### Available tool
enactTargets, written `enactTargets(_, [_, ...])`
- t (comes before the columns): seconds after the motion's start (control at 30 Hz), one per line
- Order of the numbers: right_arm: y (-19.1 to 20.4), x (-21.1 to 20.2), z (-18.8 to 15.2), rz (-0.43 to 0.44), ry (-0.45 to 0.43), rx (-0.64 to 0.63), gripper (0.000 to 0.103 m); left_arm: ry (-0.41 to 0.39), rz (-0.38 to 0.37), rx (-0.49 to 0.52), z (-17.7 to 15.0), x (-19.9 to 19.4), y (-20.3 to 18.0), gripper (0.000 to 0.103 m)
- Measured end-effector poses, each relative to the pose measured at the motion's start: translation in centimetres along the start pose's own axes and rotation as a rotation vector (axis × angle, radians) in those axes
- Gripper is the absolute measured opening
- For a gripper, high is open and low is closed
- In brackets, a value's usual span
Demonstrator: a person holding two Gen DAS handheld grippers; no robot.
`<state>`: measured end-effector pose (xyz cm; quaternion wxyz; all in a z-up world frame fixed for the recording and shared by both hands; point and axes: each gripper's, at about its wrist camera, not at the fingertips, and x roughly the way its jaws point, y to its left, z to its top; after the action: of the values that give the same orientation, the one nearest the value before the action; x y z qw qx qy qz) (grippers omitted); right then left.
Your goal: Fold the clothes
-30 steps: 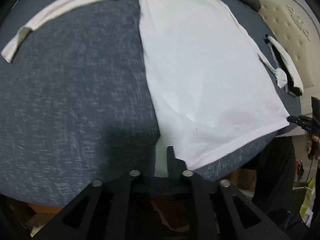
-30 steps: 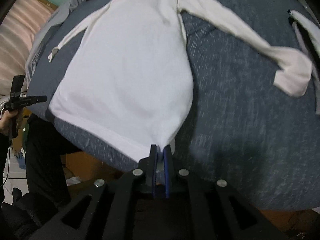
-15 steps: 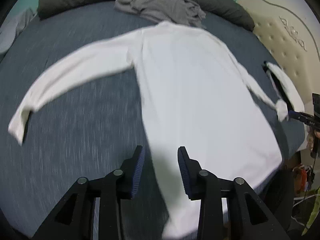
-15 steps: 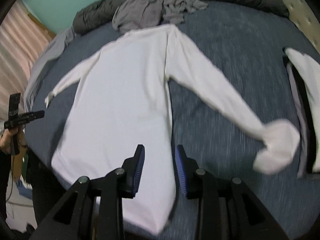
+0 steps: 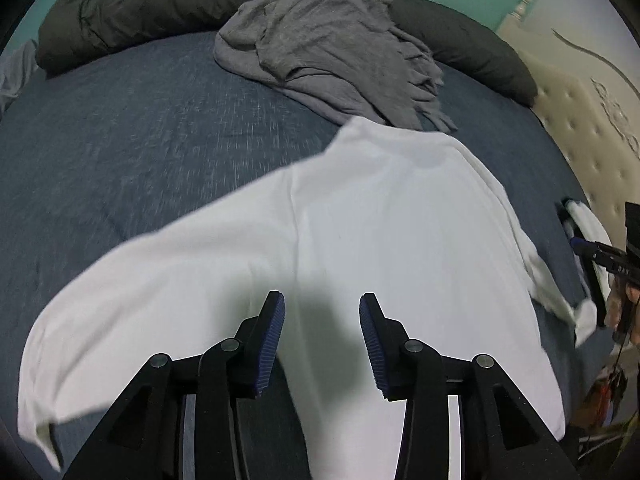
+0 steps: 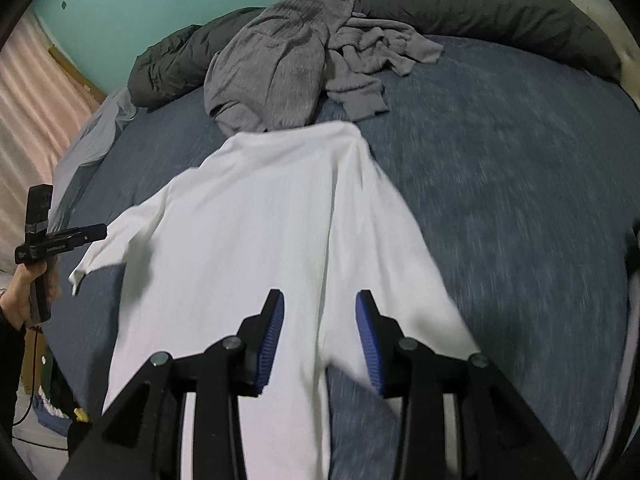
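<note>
Both hem corners just released: left claw (image 5: 320, 336) and right claw (image 6: 318, 334) now spread, empty, above white shirt (image 5: 400, 240) lying flat on bed (image 5: 140, 128). Sleeve folds next.

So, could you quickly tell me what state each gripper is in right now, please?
Left gripper: open, holding nothing, above the white shirt.
Right gripper: open, holding nothing, also above the shirt.

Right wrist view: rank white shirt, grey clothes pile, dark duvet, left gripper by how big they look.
1. White shirt, by far the biggest, though nearest the camera.
2. Grey clothes pile and dark duvet look alike; the pile hides part of the duvet, so no ranking.
3. Left gripper at the frame edge, smallest.
</note>
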<state>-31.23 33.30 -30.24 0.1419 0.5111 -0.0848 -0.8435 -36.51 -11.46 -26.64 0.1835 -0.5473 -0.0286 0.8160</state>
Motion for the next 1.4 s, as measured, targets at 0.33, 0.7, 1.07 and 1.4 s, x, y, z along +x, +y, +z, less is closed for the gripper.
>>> enactTargets(0.33, [-1.6,7.5,4.8,-0.019,0.012,0.013,0.037,-0.005,0.066,0.037,6.4,7.6,0.7,0.043])
enactTargets(0.7, [-2.9,10.8,5.0,0.014,0.023,0.026,0.037,0.009,0.089,0.154,8.5,12.4,-0.3,0.034])
enactTargets(1.07, [-3.1,10.4,4.4,0.005,0.026,0.032,0.037,-0.021,0.064,0.300,4.3,9.2,-4.4,0.008])
enactTargets(1.4, [-2.9,9.8,5.5,0.015,-0.005,0.025,0.037,-0.022,-0.066,0.173,4.5,8.4,-3.6,0.042])
